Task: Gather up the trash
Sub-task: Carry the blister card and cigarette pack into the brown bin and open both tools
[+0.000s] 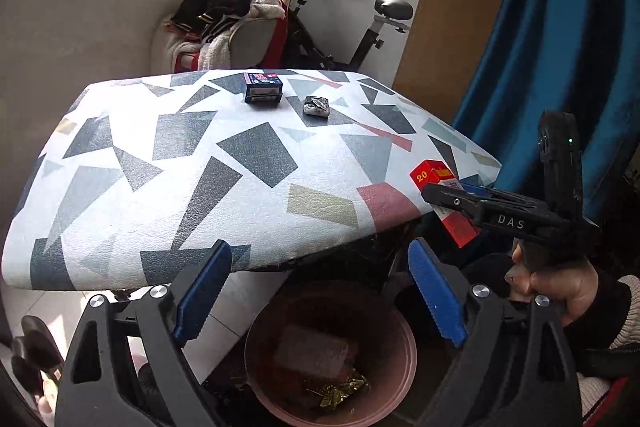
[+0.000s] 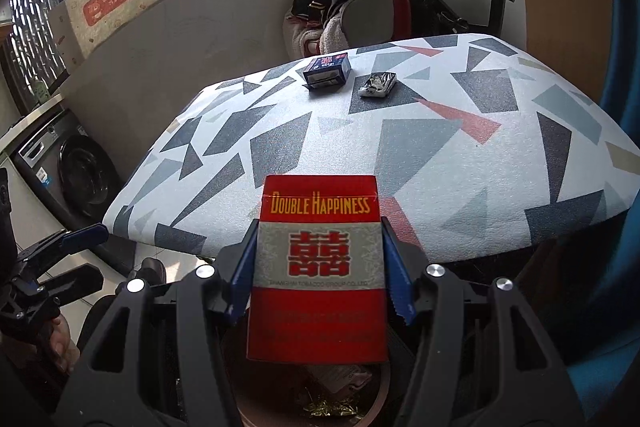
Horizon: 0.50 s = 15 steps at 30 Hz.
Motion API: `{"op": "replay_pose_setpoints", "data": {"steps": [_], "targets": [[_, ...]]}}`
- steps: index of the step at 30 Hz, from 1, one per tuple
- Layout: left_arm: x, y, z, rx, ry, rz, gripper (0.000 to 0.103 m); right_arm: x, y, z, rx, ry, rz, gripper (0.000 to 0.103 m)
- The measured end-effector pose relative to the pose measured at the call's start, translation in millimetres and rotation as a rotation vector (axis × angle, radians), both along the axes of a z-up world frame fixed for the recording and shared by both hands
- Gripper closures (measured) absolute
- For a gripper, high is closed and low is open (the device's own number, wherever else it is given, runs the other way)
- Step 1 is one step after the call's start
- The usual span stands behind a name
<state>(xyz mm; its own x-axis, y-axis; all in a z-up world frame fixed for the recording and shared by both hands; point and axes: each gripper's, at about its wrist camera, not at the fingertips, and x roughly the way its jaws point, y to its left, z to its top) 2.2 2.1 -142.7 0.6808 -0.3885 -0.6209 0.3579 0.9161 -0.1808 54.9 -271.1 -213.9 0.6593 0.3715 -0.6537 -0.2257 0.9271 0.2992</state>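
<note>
My right gripper (image 2: 318, 263) is shut on a red Double Happiness cigarette pack (image 2: 318, 227), held above a pink trash bin (image 2: 374, 415) below the table's near edge. In the left wrist view the right gripper (image 1: 430, 193) holds the pack (image 1: 430, 175) at the table's right corner. My left gripper (image 1: 320, 291) is open and empty above the bin (image 1: 400, 379), which holds a wrapper and gold foil scraps. A dark blue box (image 1: 263, 87) (image 2: 327, 70) and a crumpled grey pack (image 1: 317, 106) (image 2: 378, 83) lie at the table's far side.
The table (image 1: 180, 187) has a patterned cloth. Behind it stand a chair piled with clothes (image 1: 224, 23) and an exercise bike (image 1: 360, 27). A blue curtain (image 1: 560, 47) hangs at right. A washing machine (image 2: 68, 167) stands at left.
</note>
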Motion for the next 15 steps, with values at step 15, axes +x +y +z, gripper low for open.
{"op": "replay_pose_setpoints", "data": {"steps": [15], "targets": [[-2.2,35.1,5.8,0.034,-0.032,0.19,0.009,-11.4,43.9,-51.5,-0.148,0.104,0.169,0.045]]}}
